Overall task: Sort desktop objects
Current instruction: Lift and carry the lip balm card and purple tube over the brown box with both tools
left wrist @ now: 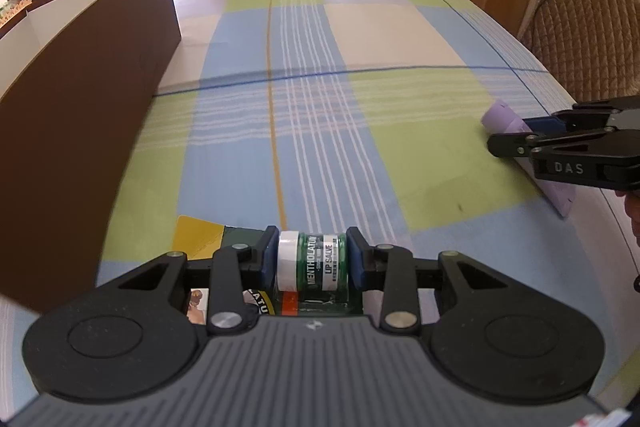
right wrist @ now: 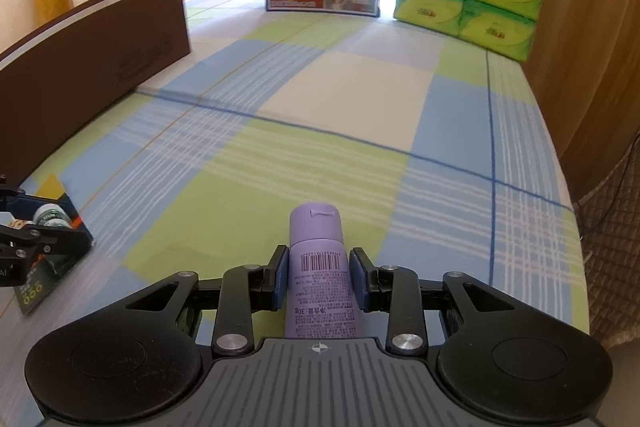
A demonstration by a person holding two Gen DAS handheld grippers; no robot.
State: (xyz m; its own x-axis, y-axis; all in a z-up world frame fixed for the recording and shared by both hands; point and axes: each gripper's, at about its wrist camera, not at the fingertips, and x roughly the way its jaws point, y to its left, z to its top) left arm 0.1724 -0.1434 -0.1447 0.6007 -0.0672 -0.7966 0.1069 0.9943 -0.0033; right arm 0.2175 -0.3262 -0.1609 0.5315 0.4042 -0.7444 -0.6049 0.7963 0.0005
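Plaid cloth [right wrist: 320,99] under left gripper [left wrist: 312,261] pinching jar [left wrist: 316,261], right gripper [right wrist: 319,277] pinching tube [right wrist: 318,267].

Plaid-clothed table [right wrist: 320,99], brown box [right wrist: 92,67]

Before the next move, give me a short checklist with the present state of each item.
1. Left tool clamped on lip salve jar: ok.
2. Right tool clamped on purple tube: ok.
3. Tube's cap clear of the pads: ok.
4. Checked cloth ahead free of obstacles: ok.
5. Brown box open and ready to receive items: cannot tell.
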